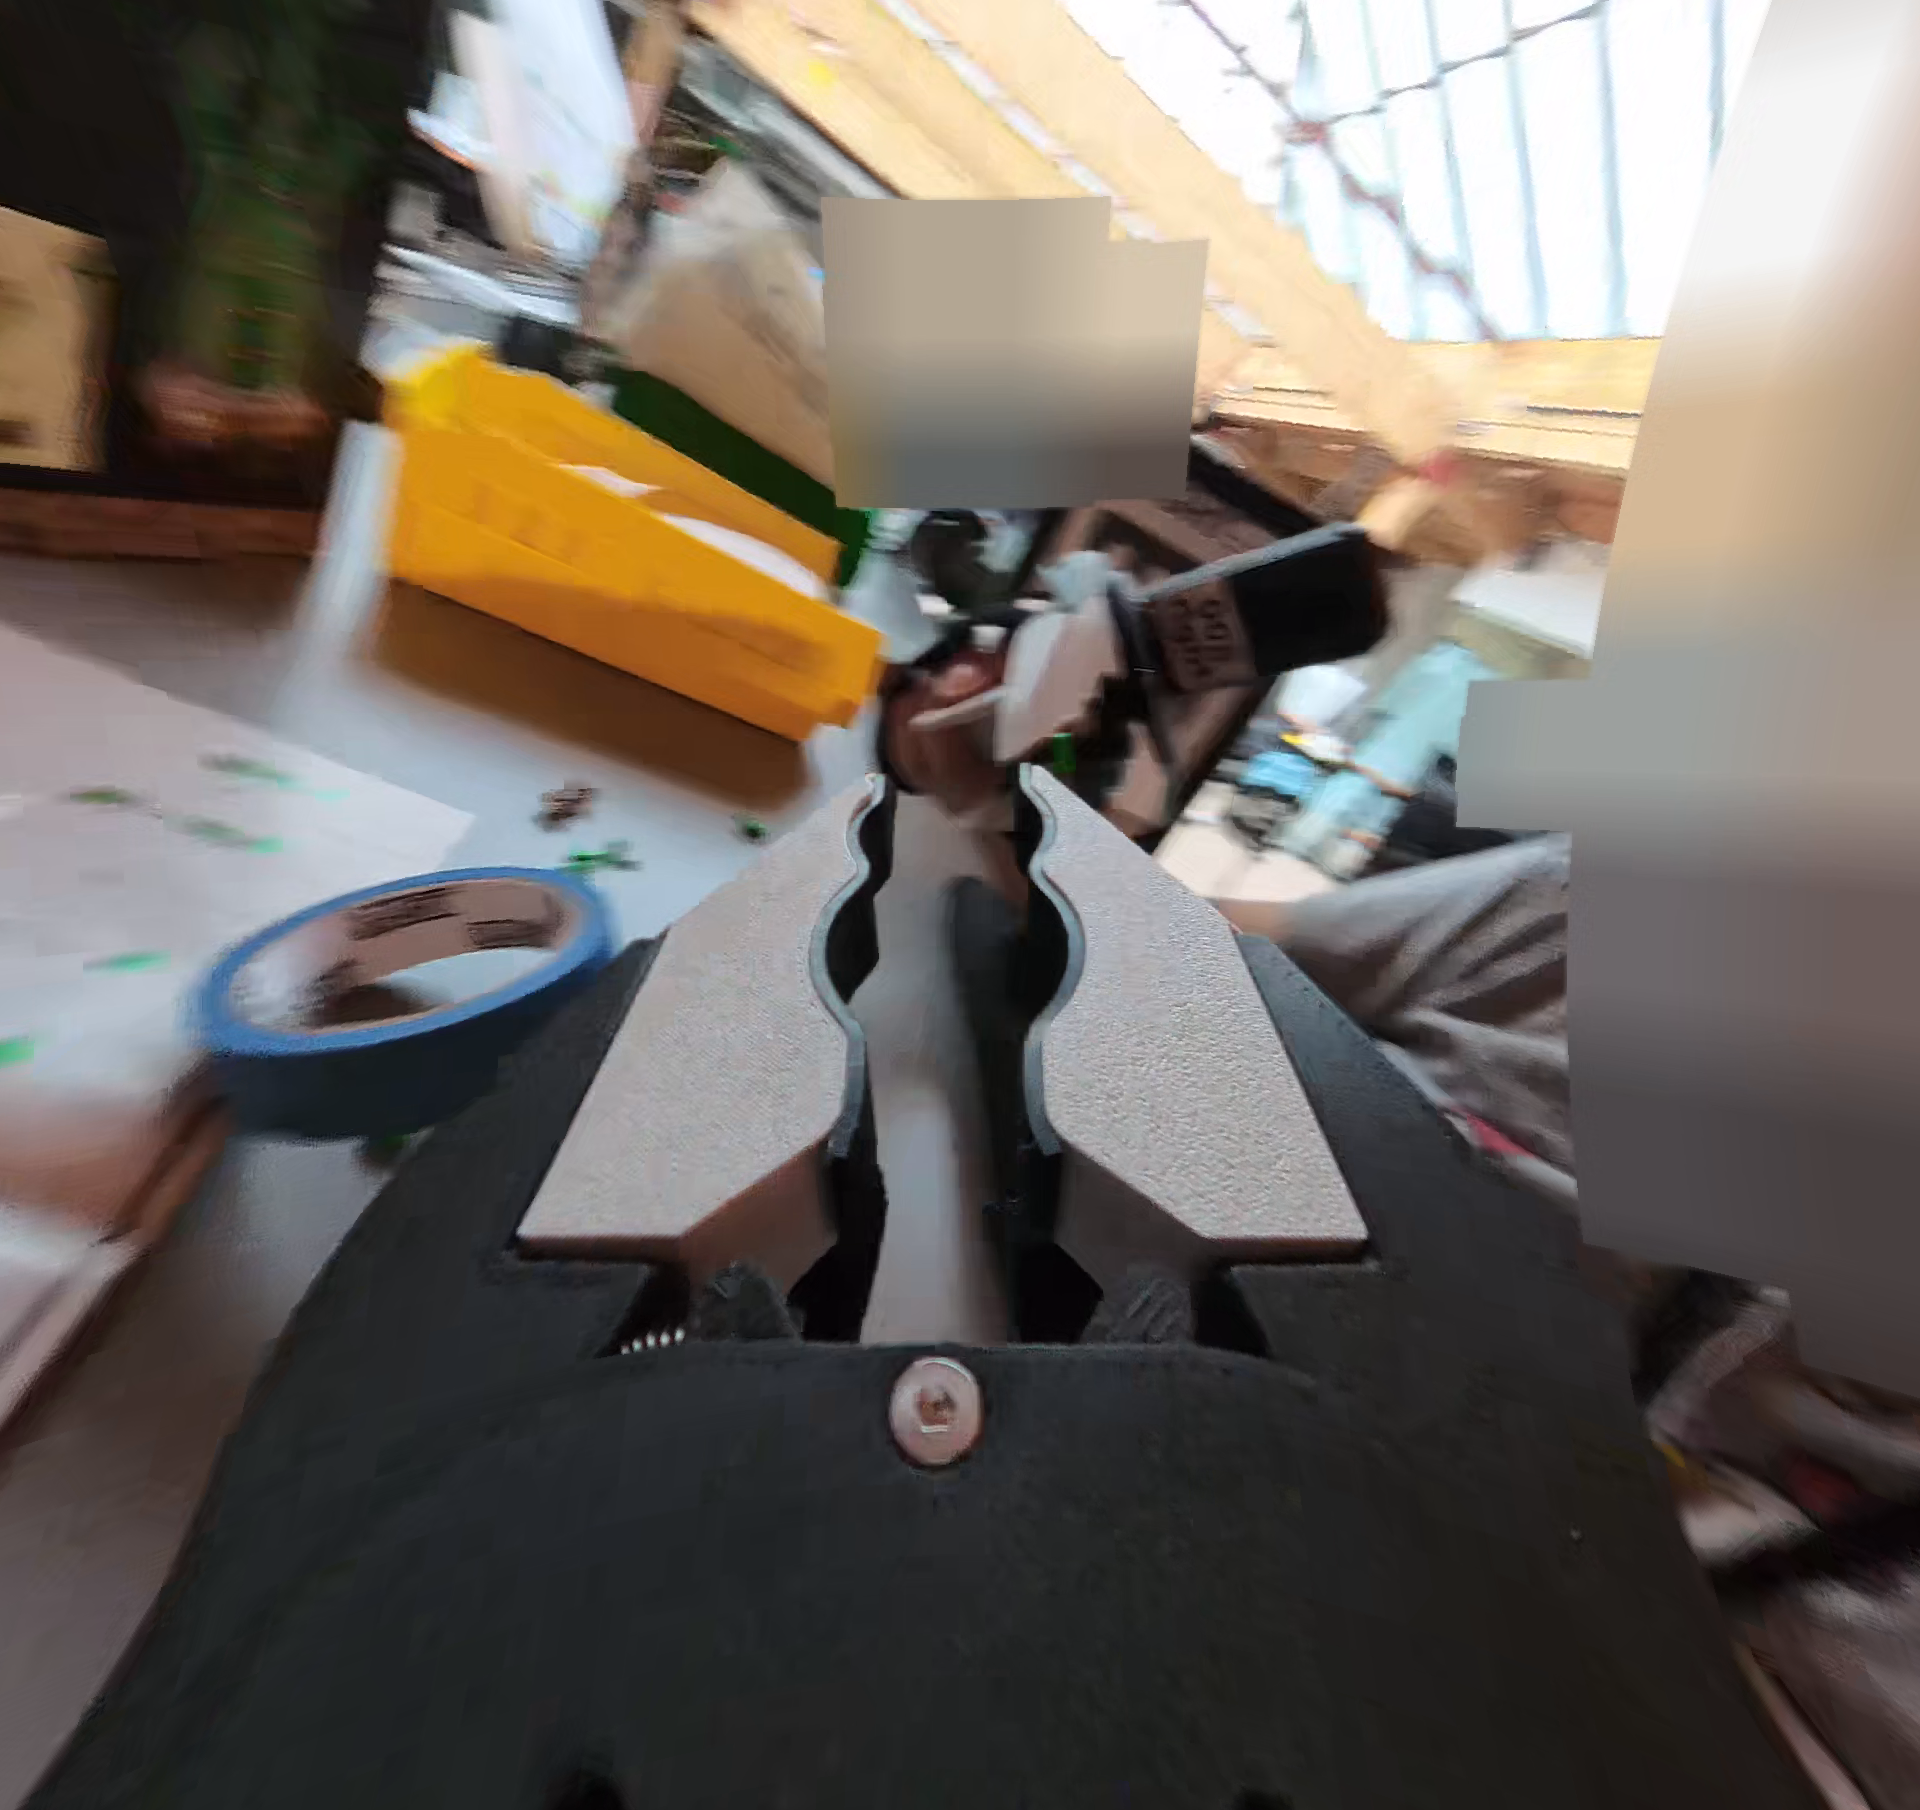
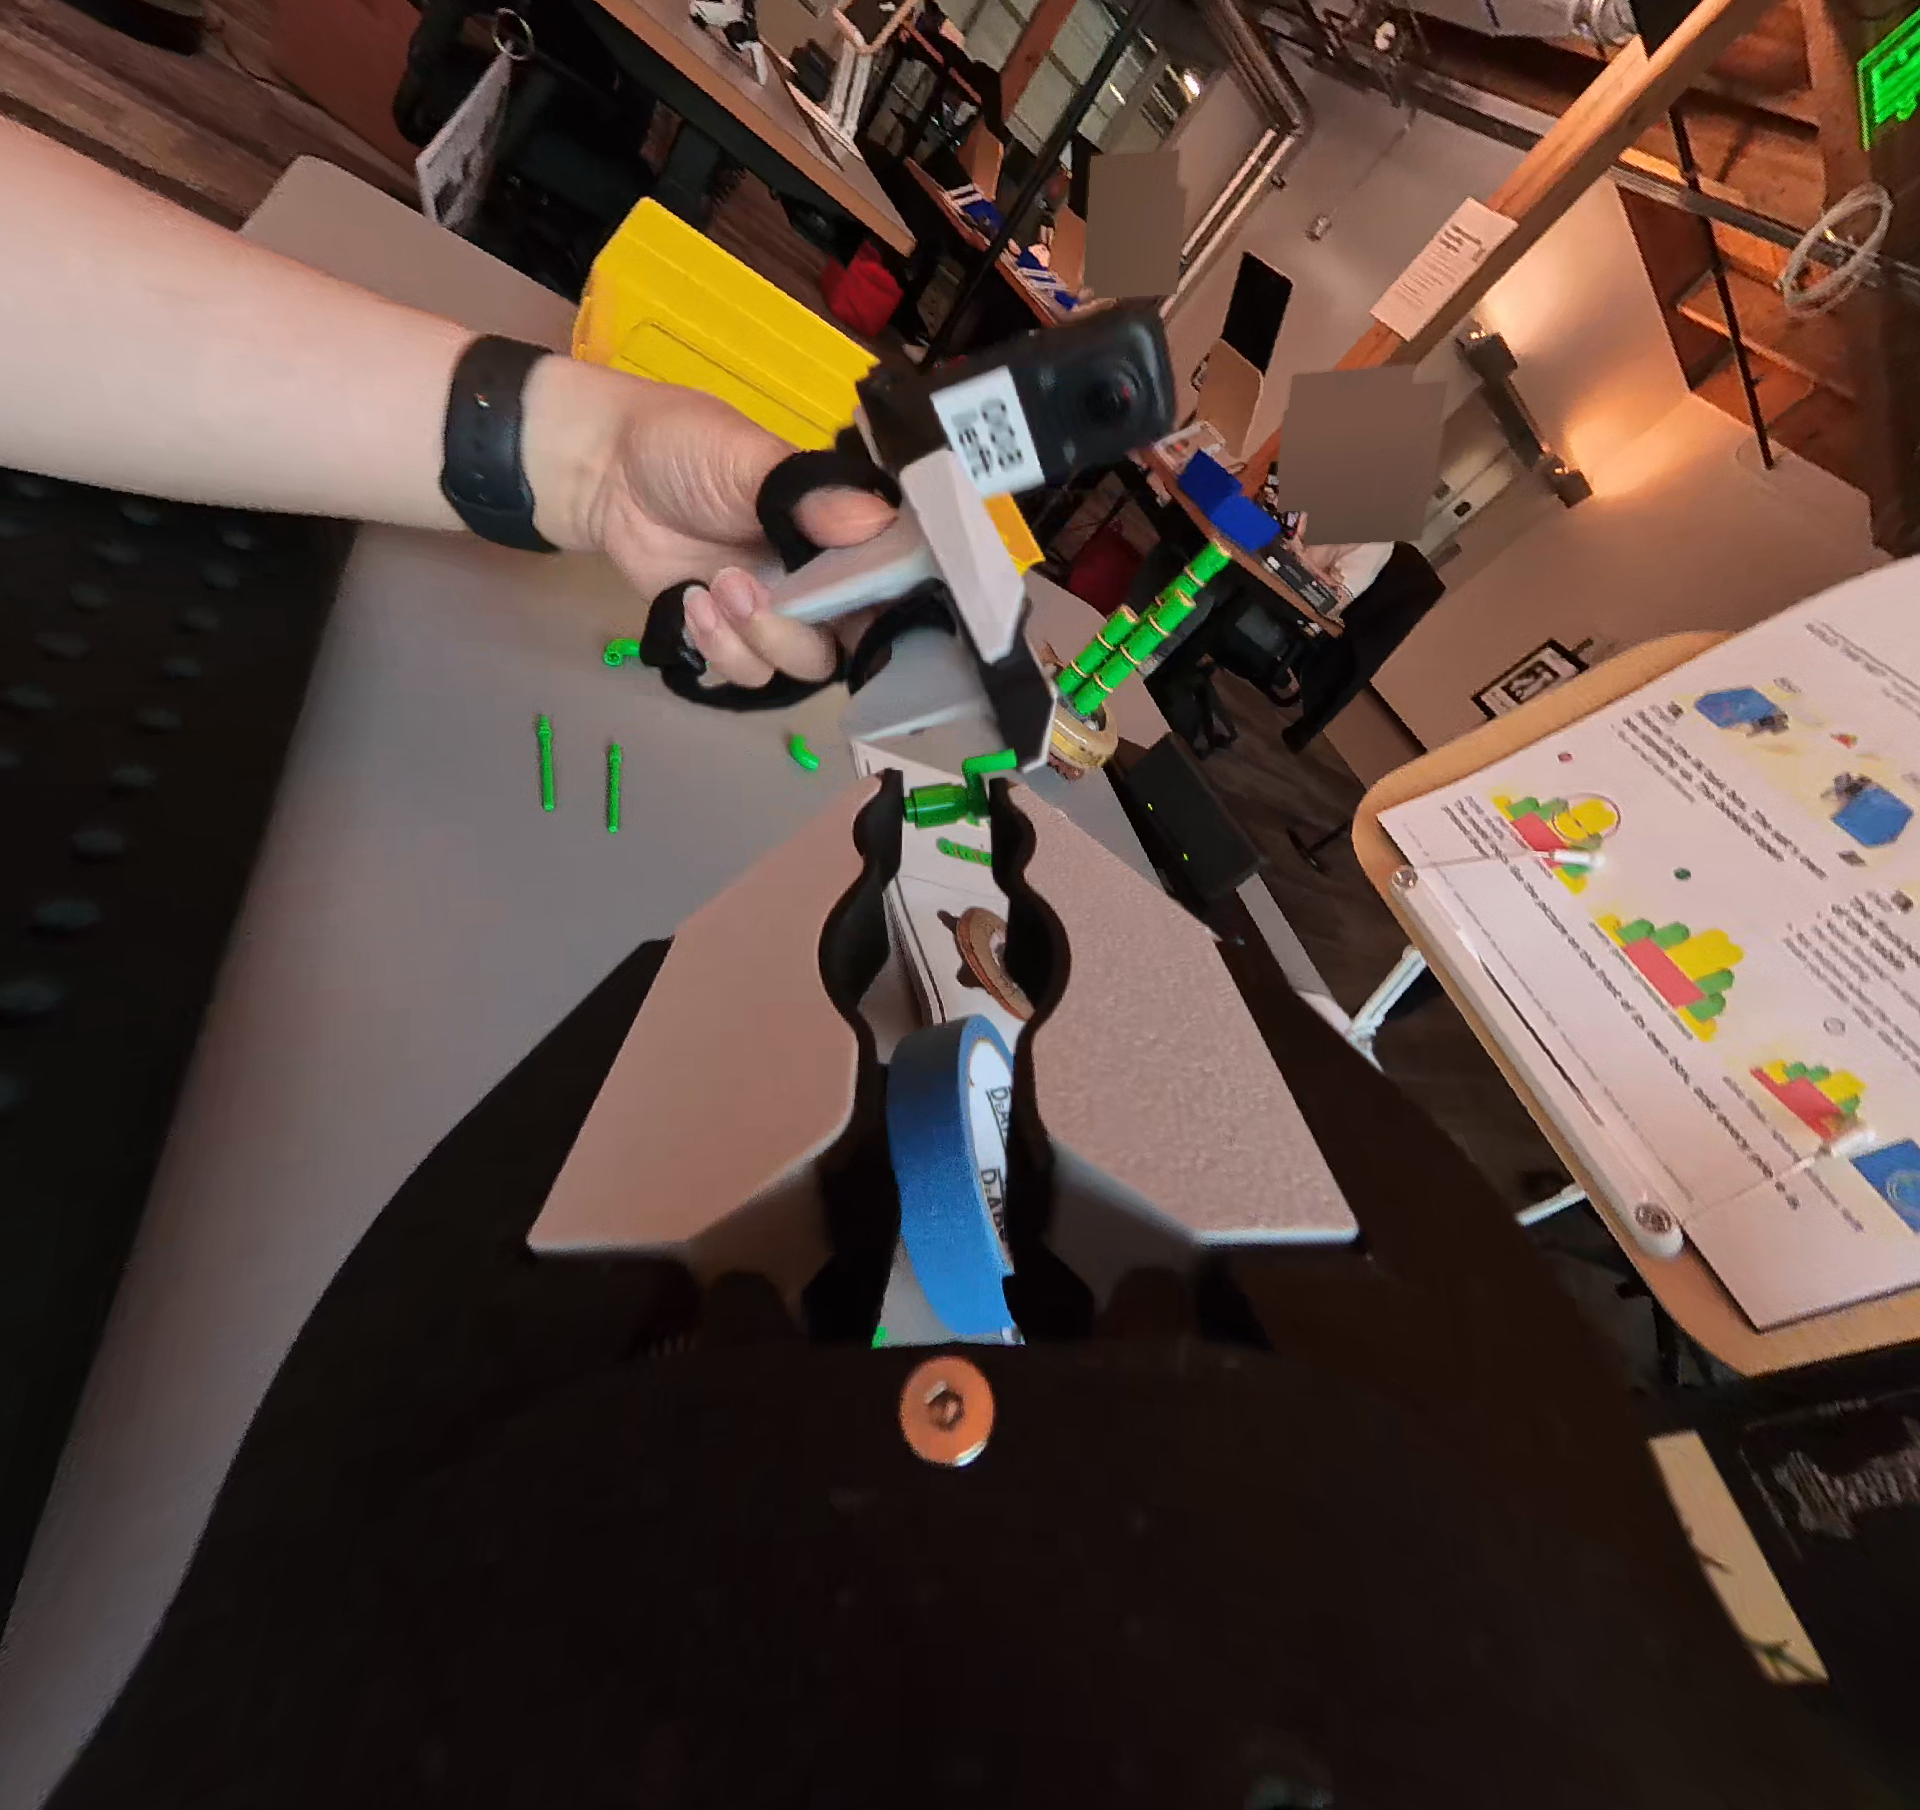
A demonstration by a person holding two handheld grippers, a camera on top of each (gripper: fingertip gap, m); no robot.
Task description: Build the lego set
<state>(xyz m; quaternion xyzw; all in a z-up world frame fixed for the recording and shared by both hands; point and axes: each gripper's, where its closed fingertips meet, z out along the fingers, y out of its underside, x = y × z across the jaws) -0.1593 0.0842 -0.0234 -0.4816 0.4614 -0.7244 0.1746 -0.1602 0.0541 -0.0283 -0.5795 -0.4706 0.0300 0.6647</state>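
Fingers: right gripper (image 2: 943,804) is pinching a green lego piece (image 2: 940,804) at its tips; left gripper (image 2: 1013,758) is gripping that piece's crank end, above the tabletop (image 2: 416,929).
Handling: light, stiff, slippery plastic; I'd be taking it by the barrel.
Writing: instruction sheet (image 2: 1683,939) and blue tape roll (image 2: 951,1178) are carrying print.

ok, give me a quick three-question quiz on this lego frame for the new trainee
1. True or false: the blue tape roll sits inside the yellow bin.
2. The lego piece between the jaws of the right gripper is: A red, B green, C blue.
3. In the right wrist view, how many straight green rods lie side by side on the table?

Key: 1 false, it sits on the table, apart from the bin. 2 B. 3 two.
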